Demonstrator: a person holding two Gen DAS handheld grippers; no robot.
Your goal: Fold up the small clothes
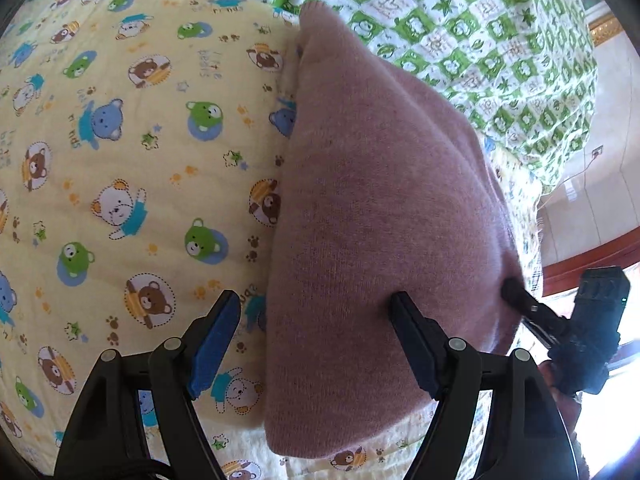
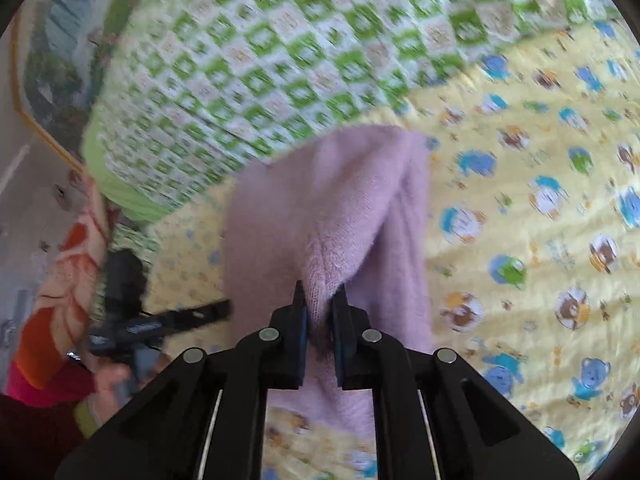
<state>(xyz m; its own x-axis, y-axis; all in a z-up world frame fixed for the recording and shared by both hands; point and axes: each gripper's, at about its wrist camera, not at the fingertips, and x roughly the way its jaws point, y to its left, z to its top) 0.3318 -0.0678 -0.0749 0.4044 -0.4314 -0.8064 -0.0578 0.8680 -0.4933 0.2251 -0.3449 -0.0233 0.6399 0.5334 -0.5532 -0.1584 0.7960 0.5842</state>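
Note:
A small pink knitted garment (image 1: 372, 216) lies on a yellow bear-print quilt (image 1: 120, 160). My left gripper (image 1: 316, 300) is open, one finger over the quilt, the other over the garment's near edge. In the right wrist view my right gripper (image 2: 320, 296) is shut on a pinched fold of the pink garment (image 2: 328, 208) and holds that edge lifted off the yellow quilt (image 2: 520, 240). The right gripper also shows in the left wrist view (image 1: 516, 292), at the garment's right edge. The left gripper shows in the right wrist view (image 2: 216, 308), at the garment's left side.
A green-and-white checked quilt (image 1: 460, 40) lies bunched behind the garment, also in the right wrist view (image 2: 260, 60). An orange and red patterned cloth (image 2: 52, 312) lies at the left. A wall with a socket (image 1: 596, 152) is at the right.

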